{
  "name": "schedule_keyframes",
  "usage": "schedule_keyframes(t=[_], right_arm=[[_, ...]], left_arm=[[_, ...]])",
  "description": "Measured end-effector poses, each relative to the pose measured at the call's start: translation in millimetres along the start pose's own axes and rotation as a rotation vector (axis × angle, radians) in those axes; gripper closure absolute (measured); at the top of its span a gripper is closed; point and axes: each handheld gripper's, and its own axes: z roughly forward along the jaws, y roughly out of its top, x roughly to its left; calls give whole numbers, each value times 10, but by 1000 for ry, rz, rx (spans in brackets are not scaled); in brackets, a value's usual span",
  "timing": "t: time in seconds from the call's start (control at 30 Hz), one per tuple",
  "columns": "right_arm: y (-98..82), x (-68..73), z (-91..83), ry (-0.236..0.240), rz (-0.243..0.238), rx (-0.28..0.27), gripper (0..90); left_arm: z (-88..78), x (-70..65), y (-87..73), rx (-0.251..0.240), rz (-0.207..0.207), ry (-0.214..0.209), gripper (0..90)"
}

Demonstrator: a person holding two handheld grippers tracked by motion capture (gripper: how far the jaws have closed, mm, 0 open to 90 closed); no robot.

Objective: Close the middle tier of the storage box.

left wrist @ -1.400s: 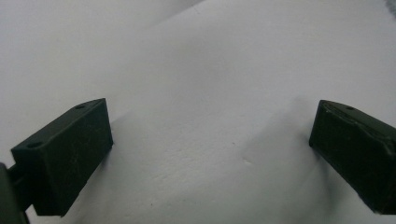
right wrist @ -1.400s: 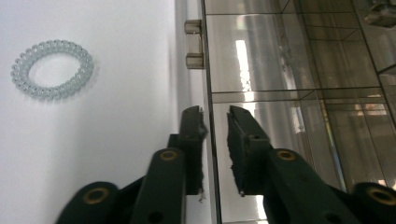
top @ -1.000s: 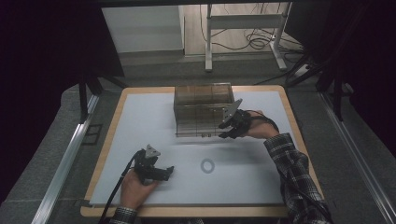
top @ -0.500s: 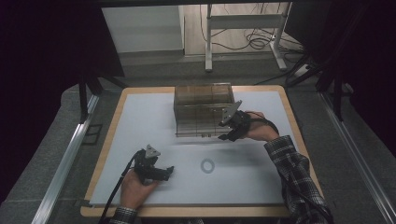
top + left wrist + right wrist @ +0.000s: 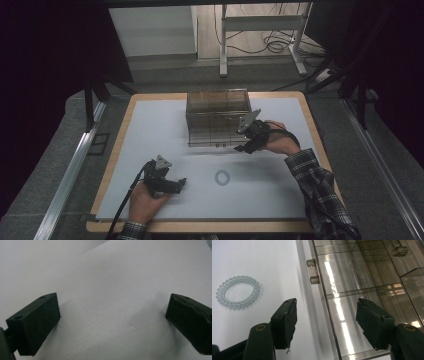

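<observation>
**Right jaws let go at the clear organiser's front edge**

The clear organiser box [image 5: 218,117] stands toward the far middle of the white table [image 5: 150,130], its smoky walls divided into compartments. In the right gripper view its front panel [image 5: 352,315] lies flat and open toward the person, edged by a small clear latch [image 5: 312,271]. The right gripper [image 5: 248,142] hangs just at that front right corner; its jaws have just been opening and now stand apart astride the panel's edge, the pads clear of the plastic, so nothing is grasped. A clear spiral hair tie [image 5: 222,176] lies on the bare table, near the box but apart from it, between the two hands; the right gripper view shows it [image 5: 238,291] just beyond the panel's edge.

The left gripper [image 5: 172,184] rests low on the near left of the table, its jaws [image 5: 112,322] spread wide over bare white surface and holding nothing.

By my reading, the box-opening step is finished or nearly so, and the hair tie is the thing to be stowed. The next move would call for the right hand to back off the panel, swing over to the ring, and close on its thin, springy coil, which may well slip or flatten, before carrying it into a compartment.
</observation>
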Motion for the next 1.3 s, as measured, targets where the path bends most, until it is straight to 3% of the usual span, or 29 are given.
schedule_keyframes(t=[0.4, 0.9, 1.3], right_arm=[[14, 93, -73, -42, 50, -2, 272], [-51, 243, -93, -22, 125, -12, 248], [-97, 358, -95, -17, 222, -43, 205]], left_arm=[[0, 0, 0, 0, 0, 0, 0], [0, 0, 0, 0, 0, 0, 0], [0, 0, 0, 0, 0, 0, 0]])
